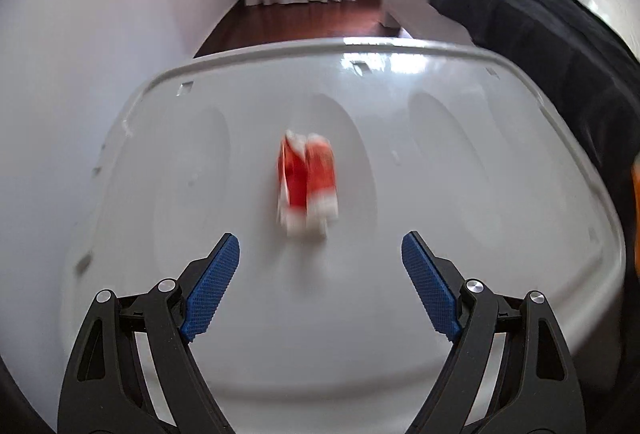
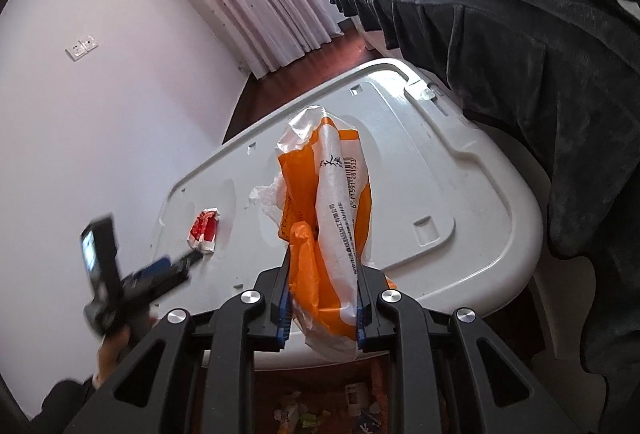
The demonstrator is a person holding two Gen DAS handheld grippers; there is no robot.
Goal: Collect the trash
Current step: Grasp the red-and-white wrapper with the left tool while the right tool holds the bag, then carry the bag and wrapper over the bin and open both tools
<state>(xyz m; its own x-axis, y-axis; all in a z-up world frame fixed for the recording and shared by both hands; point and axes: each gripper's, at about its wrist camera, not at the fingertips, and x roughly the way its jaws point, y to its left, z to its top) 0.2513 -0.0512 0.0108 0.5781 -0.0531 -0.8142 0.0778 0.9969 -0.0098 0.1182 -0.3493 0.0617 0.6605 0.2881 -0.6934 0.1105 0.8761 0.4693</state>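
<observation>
Left wrist view looks down on a white plastic lid point(image 1: 400, 314) with shallow oval dents. The left gripper point(image 1: 320, 258) hangs above it with its blue-padded fingers point(image 1: 216, 286) wide apart and nothing between them. Just ahead of the gap, a small red and white wrapper point(image 1: 307, 182) lies on the lid, blurred, and apart from both fingers. A dark blanket point(image 1: 540, 33) hangs over the lid's far right edge.

Right wrist view shows the right gripper point(image 2: 322, 298) clamped on a crumpled orange and white plastic bag point(image 2: 332, 201), its fingers pressed against both sides of the lower part. The bag stands up from the grip, its top leaning over the middle of the lid point(image 2: 460, 193). A barcode and printed text run along its white panel. The red wrapper point(image 2: 205, 229) sits on the lid near its left edge, to the left of the bag and well apart from it. The left gripper point(image 2: 176, 268) appears blurred at lower left, its tips just beside the wrapper; whether they touch cannot be told. The blanket point(image 2: 540, 45) drapes over the right side. Below the lid, dark wood floor point(image 2: 320, 406) carries a few small scraps point(image 2: 296, 414), too unclear to name.
</observation>
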